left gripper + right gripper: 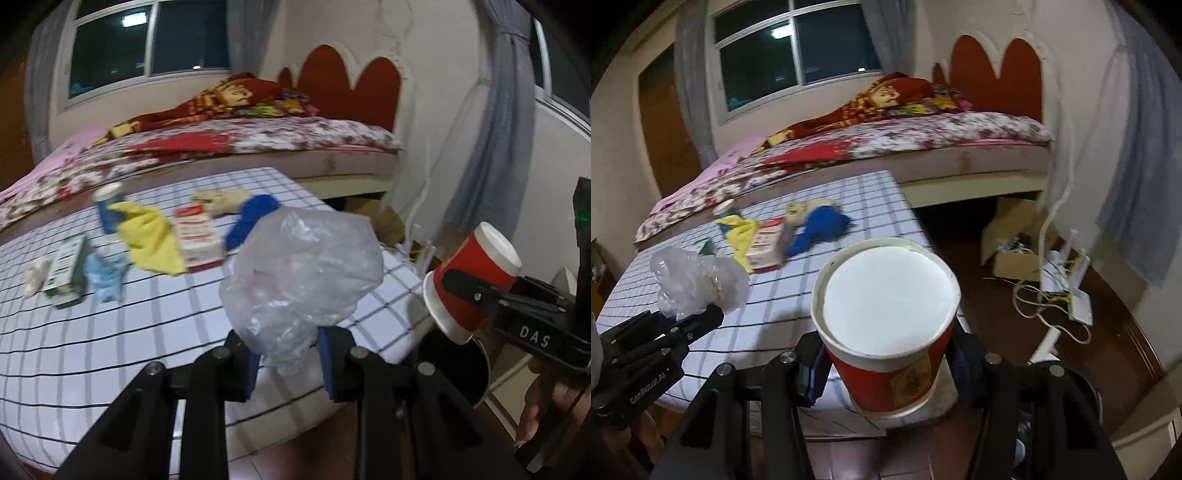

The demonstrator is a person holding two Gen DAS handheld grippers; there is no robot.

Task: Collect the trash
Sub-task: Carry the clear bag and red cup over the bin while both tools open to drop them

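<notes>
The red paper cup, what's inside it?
Cannot tell: the red paper cup, clamped sideways in the right gripper, shows only its white base here. Its mouth faces away in both views, so the inside stays hidden.

Table (pixel 110 350) before bed (pixel 258 140) — carton (pixel 197 236) between cloth (pixel 151 240) and sock (pixel 251 218).

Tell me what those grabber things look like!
Both are black. The left gripper has angled black arms with silver bolts and blue pads inside its fingers. The right gripper looks the same, and white letters are printed on each one's side.
</notes>
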